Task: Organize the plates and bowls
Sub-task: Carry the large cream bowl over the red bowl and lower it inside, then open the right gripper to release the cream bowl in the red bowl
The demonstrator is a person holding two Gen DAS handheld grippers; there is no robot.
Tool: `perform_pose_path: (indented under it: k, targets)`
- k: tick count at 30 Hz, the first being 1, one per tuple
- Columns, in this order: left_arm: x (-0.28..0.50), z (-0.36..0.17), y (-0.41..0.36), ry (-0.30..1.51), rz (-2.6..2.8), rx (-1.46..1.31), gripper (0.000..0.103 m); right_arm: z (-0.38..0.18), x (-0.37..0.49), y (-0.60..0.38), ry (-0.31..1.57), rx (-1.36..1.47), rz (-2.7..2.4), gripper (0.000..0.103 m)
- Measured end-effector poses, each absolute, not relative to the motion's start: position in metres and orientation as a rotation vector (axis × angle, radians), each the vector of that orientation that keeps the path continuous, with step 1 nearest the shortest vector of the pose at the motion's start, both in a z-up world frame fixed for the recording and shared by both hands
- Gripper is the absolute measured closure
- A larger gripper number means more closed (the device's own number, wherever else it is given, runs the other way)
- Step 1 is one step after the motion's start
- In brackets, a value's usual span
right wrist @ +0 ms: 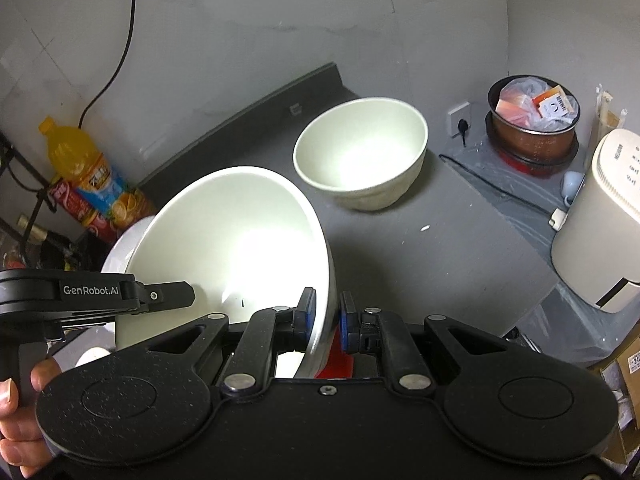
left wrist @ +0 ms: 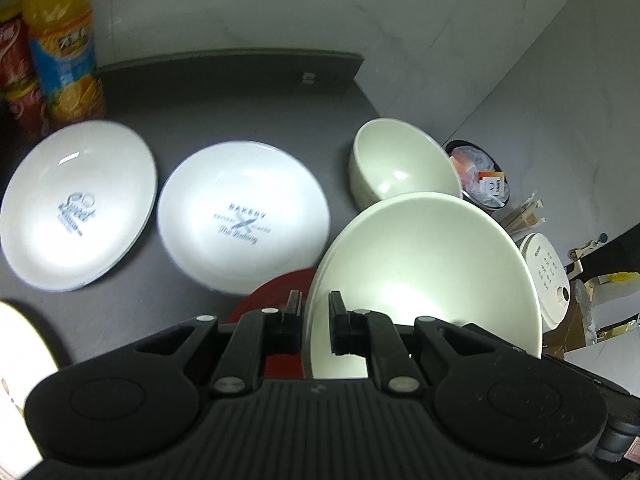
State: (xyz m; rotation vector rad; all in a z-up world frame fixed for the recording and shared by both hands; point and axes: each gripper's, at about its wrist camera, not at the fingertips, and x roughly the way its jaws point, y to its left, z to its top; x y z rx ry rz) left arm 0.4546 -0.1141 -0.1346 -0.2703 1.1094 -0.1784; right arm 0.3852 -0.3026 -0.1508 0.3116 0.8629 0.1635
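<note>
A large cream bowl (left wrist: 424,272) hangs tilted above the dark counter (left wrist: 240,96), gripped by both grippers on opposite sides of its rim. My left gripper (left wrist: 315,300) is shut on the rim, one finger inside the bowl and one outside. In the right wrist view my right gripper (right wrist: 326,300) pinches the same bowl (right wrist: 232,248) between its blue pads, and the left gripper (right wrist: 160,296) meets the bowl's left edge. A second cream bowl (left wrist: 400,164) (right wrist: 360,156) stands upright further back. Two white printed plates (left wrist: 76,204) (left wrist: 244,216) lie flat to the left. A red plate (left wrist: 280,292) shows beneath the held bowl.
An orange juice bottle (left wrist: 60,40) (right wrist: 80,160) and a red bottle (left wrist: 20,76) stand at the counter's back left. A pot stuffed with bags (right wrist: 532,120), a cream rice cooker (right wrist: 600,220) and a cable (right wrist: 500,192) are to the right. A person's hand (right wrist: 16,420) holds the left gripper.
</note>
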Motion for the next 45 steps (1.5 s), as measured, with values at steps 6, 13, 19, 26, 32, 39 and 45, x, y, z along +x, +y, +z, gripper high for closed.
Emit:
perform_pose_path:
  k: [6,13,19,26,32,39,45]
  targets:
    - [0.448,-0.147,-0.1,1.134,-0.157,-0.306,0.092,-0.156,0.384,-0.292,0.89,0.285,0.18,0.091]
    - [0.443,-0.159,-0.091,1.164,-0.142,-0.304,0.092,-0.167,0.383,-0.28,0.927,0.251,0.187,0.09]
    - [0.443,-0.172,-0.085,1.198,-0.126,-0.306,0.092,-0.178,0.385,-0.276,0.949,0.248,0.19,0.09]
    - [0.445,-0.191,-0.08,1.258,-0.122,-0.343,0.092,-0.186,0.389,-0.276,0.971,0.235,0.165,0.09]
    - [0.446,-0.192,-0.083,1.264,-0.13,-0.326,0.091,-0.19,0.393,-0.277,0.987,0.232,0.155,0.089]
    - [0.448,-0.186,-0.087,1.28,-0.126,-0.303,0.087,-0.191,0.394,-0.277,0.992,0.236,0.156,0.089]
    - [0.452,-0.176,-0.083,1.302,-0.138,-0.314,0.079,-0.191,0.394,-0.277,0.976,0.237,0.149,0.09]
